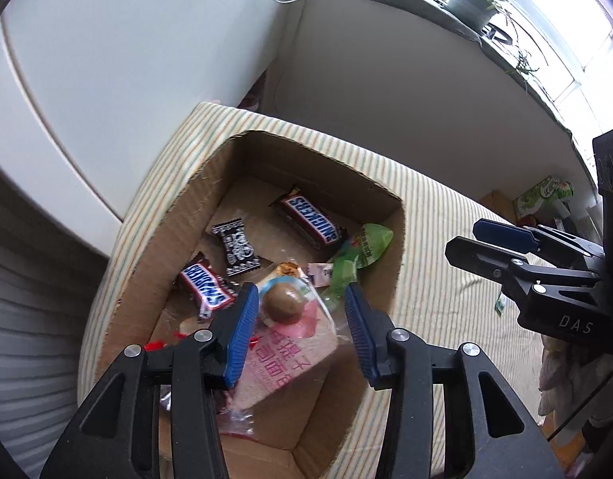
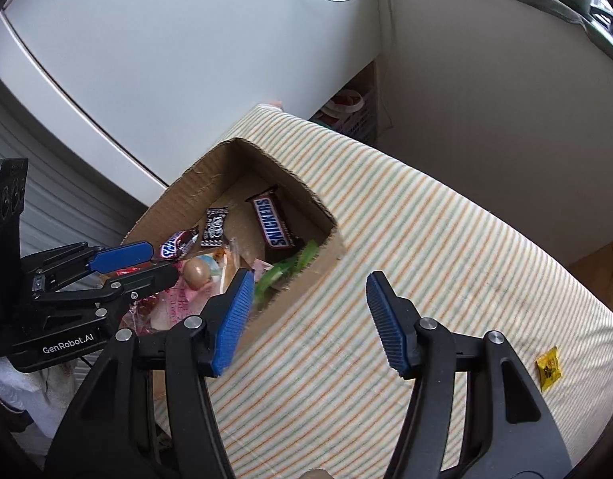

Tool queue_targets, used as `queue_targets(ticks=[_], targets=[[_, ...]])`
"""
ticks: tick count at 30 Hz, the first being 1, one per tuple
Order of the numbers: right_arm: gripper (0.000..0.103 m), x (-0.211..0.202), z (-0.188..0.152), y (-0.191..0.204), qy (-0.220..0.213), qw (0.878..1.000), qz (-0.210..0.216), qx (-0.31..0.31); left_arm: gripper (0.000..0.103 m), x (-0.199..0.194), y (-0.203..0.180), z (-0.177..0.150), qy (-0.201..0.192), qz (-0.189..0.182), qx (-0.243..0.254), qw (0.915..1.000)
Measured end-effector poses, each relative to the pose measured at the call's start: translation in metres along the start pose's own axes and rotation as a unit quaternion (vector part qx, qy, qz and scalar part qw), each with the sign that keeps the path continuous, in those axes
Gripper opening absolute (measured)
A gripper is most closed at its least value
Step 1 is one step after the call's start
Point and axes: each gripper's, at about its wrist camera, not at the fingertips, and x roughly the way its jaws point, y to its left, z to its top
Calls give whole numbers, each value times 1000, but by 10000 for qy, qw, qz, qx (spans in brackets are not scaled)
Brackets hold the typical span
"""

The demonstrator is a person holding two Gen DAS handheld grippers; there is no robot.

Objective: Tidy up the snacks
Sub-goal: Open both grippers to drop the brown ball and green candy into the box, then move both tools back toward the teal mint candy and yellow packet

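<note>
Only the right wrist view shows a small yellow packet (image 2: 548, 367) lying alone on the striped cloth (image 2: 426, 263), while the left wrist view alone shows a potted plant (image 1: 476, 2) on the sill. The corrugated cardboard box (image 1: 174, 215) holds two glossy bars reading "SNICKERS" (image 1: 311, 221), a black-and-white candy (image 1: 236, 248), a green pouch (image 1: 360, 255) and a pink packet with a brown egg (image 1: 282, 302). The left gripper (image 1: 298, 329) hangs over the box with fingers apart and empty; the right gripper (image 2: 310, 319), marked "DAS", is spread wide above the cloth.
</note>
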Motion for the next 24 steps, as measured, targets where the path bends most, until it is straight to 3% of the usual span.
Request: queue_targets(ticks=[11, 19, 24], targets=[[61, -36, -56, -113, 0, 9951, -526, 833, 44, 36, -87, -7, 436, -518, 799, 9945], [61, -42, -94, -168, 318, 9936, -839, 693, 44, 63, -164, -30, 710, -900, 1504, 9820], [61, -39, -111, -198, 503, 9932, -882, 573, 44, 83, -206, -41, 873, -1077, 1672, 9761]])
